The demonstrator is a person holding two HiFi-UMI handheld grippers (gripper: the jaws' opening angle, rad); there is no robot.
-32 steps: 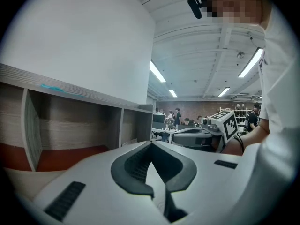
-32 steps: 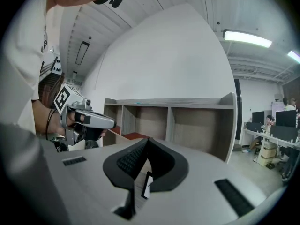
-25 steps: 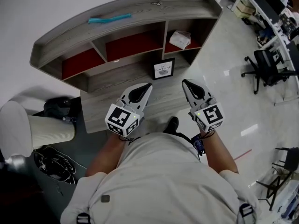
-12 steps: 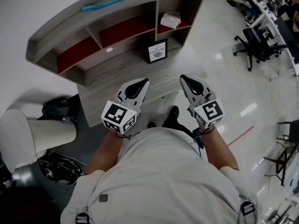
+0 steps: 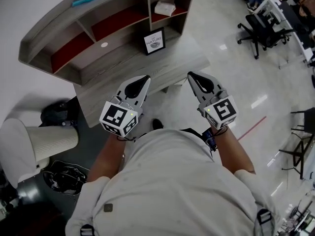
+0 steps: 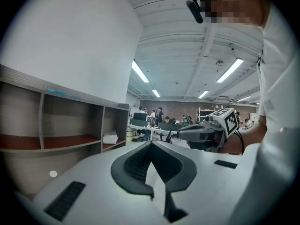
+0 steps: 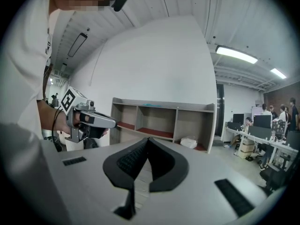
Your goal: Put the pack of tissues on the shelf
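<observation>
**Both tools shut and empty; tissues in the right-hand shelf bay**

Left tool [image 5: 145, 78] and right tool [image 5: 191, 75]: jaws together, nothing between them. I hold both near the front edge of the surface [image 5: 118, 85].

The pack of tissues [image 5: 165, 7] lies in the rightmost compartment of the shelf [image 5: 49, 24], well apart from either tool. I judge the placement done.

Few risks from here:
- The pack looks to sit toward the open front of its bay, so a knock against the surface or shelf could shake it out.
- The framed card [image 5: 154, 42] stands below that bay, and a careless reach back in could topple it.

My advice to myself is to stand clear.
</observation>
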